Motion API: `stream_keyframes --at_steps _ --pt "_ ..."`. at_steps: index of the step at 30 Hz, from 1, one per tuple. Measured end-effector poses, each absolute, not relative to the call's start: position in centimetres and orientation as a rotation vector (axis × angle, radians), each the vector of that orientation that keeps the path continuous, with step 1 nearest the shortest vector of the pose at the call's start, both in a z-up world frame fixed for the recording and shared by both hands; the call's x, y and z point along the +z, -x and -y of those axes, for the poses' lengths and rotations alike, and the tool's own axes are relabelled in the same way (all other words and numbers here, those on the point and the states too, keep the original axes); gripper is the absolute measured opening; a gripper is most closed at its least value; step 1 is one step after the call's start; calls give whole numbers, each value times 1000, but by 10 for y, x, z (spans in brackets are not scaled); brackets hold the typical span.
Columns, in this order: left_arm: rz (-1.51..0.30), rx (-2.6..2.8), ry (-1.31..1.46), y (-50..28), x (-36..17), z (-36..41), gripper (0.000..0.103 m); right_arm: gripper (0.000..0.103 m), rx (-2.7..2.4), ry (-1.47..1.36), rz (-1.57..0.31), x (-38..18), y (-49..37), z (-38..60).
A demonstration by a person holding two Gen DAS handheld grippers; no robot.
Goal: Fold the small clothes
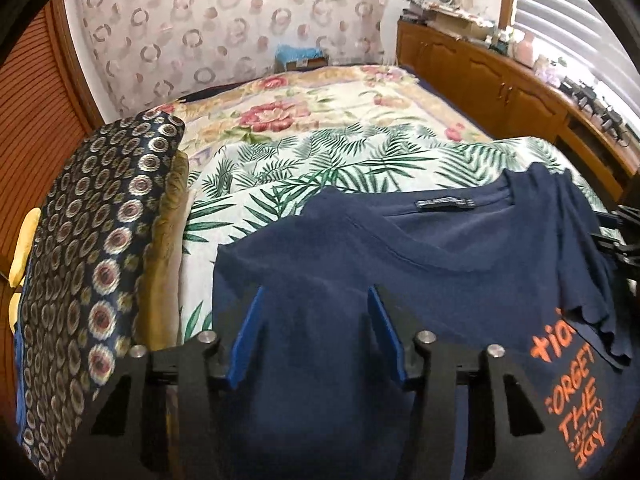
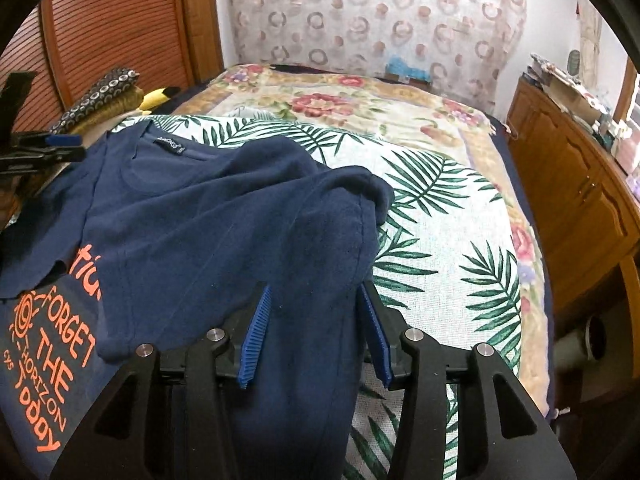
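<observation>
Nearest the left wrist camera, the left gripper points down over a navy T-shirt, its blue pads about half apart with shirt fabric lying below and between them; whether the pads press the cloth cannot be told. Nearest the right wrist camera, the right gripper stands likewise half apart over a folded-in side of the same shirt, its ribbed blue pads astride a ridge of navy cloth without clearly pinching it. The shirt lies spread on a palm-leaf sheet, collar and neck label facing away, one sleeve folded across the body. Orange lettering shows on the chest near the bottom edge of each view. In the right view the left gripper appears at the far left edge, beside the shirt's shoulder. Left of the shirt lies a dark cushion with ring patterns, with a yellow soft toy beyond it. Farther off, a floral blanket covers the bed. A wooden cabinet runs along the right, and a curtain with circle motifs hangs at the back.
</observation>
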State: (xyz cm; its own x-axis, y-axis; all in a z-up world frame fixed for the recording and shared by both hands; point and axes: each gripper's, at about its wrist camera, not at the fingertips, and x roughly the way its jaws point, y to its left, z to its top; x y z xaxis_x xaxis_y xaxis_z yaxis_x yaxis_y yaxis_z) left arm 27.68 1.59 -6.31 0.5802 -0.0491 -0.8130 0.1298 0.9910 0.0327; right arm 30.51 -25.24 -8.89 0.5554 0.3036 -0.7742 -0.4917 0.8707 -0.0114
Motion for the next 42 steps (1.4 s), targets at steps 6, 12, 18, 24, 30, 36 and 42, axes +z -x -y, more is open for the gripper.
stream_keyframes --at_steps 6,12,18,24,30,36,42 --pt "-1000 -66 -89 -294 -81 -23 40 47 478 236 -863 -88 -305 255" --pt "-999 -85 -44 -293 -82 -28 40 48 479 235 -864 -89 -305 255" --pt "-1002 -128 -60 -289 -79 -25 5 50 482 238 -864 -89 -305 252" --pt "-916 -95 -61 -278 -45 -39 0 51 481 238 -864 -90 -305 250" --pt "-816 -11 -85 -272 -9 -67 0 51 480 237 -864 -89 -305 251" --pt "-781 -6 -58 -265 -2 -85 0 51 469 203 -862 -84 -310 258" --pt "-762 -31 -42 -254 -3 -83 0 51 465 187 -892 -78 -335 261"
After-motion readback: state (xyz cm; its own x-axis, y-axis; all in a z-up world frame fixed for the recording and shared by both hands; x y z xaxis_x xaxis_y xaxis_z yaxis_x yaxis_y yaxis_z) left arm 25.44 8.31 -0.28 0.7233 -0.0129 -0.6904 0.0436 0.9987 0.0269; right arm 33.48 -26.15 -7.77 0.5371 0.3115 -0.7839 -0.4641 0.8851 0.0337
